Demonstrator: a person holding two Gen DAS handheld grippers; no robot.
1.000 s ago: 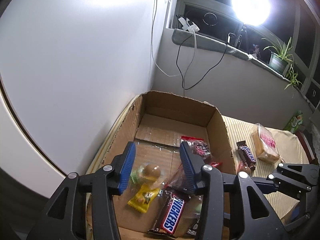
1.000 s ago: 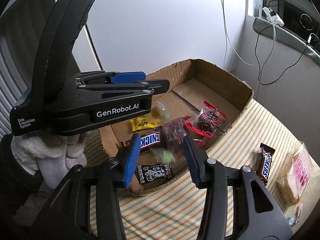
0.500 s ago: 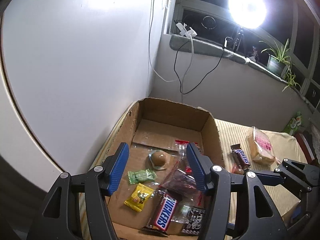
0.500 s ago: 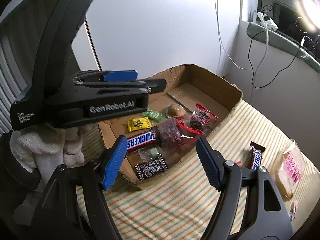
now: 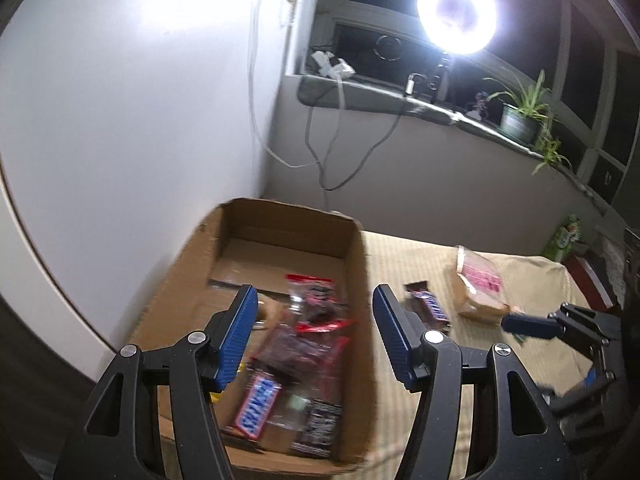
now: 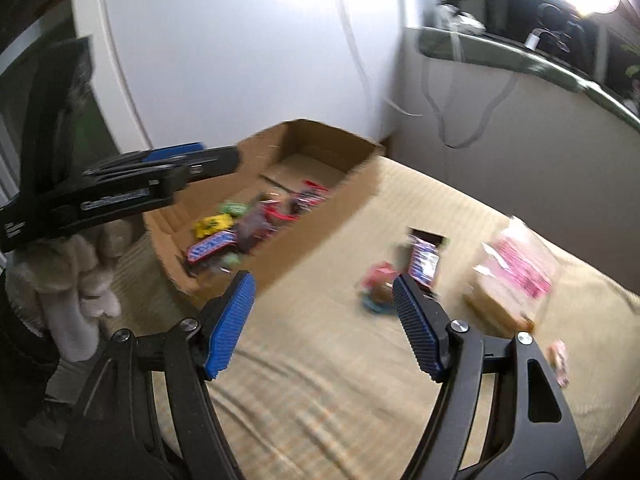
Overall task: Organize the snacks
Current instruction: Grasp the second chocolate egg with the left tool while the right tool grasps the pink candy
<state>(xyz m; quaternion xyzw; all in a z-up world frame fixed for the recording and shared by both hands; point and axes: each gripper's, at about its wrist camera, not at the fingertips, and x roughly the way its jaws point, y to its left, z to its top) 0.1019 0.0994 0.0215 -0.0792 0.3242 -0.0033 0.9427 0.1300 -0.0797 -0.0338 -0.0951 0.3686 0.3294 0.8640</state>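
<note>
"SNICKERS" on bar in box, blurry but legible.

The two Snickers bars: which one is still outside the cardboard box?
The Snickers bar lying on the striped cloth beside the box; the other bar is inside it.

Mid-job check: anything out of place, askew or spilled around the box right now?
Nothing spilled or damaged. Snacks lie loosely piled in the cardboard box, overlapping. Still outside on the striped cloth: a Snickers bar, a small red-and-teal wrapped candy and a pink-labelled clear packet. Both views are motion-blurred.
</note>
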